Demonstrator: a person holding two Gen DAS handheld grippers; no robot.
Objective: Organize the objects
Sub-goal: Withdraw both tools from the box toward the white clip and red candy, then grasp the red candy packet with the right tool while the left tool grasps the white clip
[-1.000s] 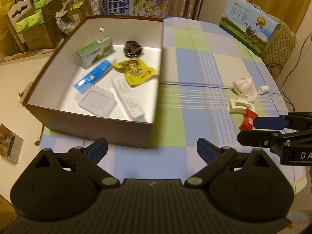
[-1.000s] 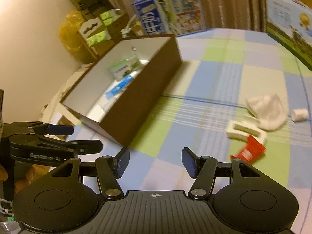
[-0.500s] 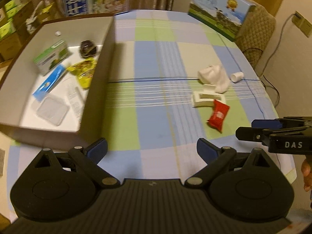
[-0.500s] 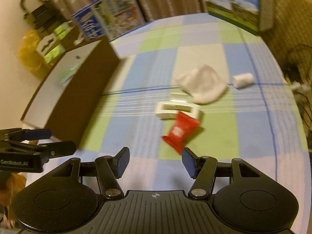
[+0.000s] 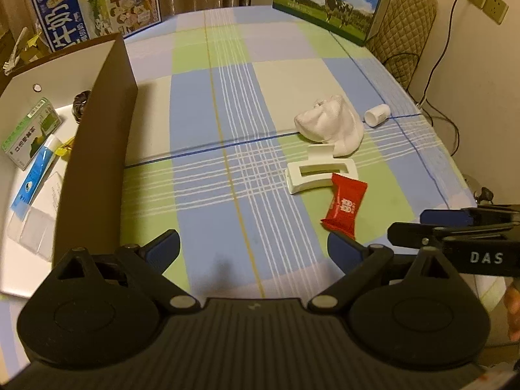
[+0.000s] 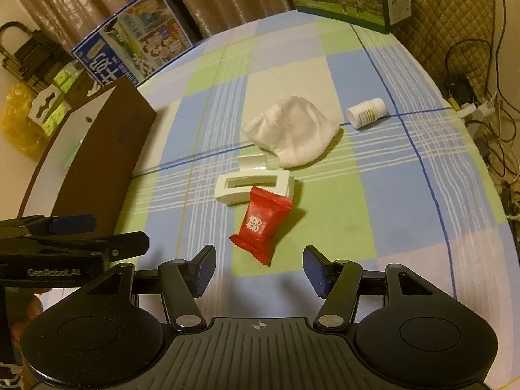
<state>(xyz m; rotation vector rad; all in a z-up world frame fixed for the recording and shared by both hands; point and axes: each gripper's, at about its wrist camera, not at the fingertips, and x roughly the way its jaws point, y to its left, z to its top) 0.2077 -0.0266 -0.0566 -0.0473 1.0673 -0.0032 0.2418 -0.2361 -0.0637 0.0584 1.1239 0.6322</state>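
Note:
A red snack packet [image 6: 261,224] lies on the checked tablecloth just ahead of my open, empty right gripper [image 6: 259,271]. It also shows in the left wrist view [image 5: 345,206]. Behind it lie a white hair claw [image 6: 254,186], a crumpled white sock [image 6: 292,135] and a small white bottle [image 6: 366,112] on its side. My left gripper [image 5: 253,250] is open and empty above the cloth. The brown box [image 5: 97,149] stands at the left, holding a green carton [image 5: 31,131], a blue tube [image 5: 34,175] and a clear plastic case [image 5: 31,229].
Two milk cartons stand at the table's far edge, a blue one [image 5: 97,9] and a green one [image 5: 331,0]. A padded chair [image 5: 409,29] and cables [image 6: 487,104] are at the right. The table's right edge curves close to the bottle.
Both grippers have swung right, away from the box, so the loose objects now lie ahead. The right gripper has come close to the red packet. Both stay open.

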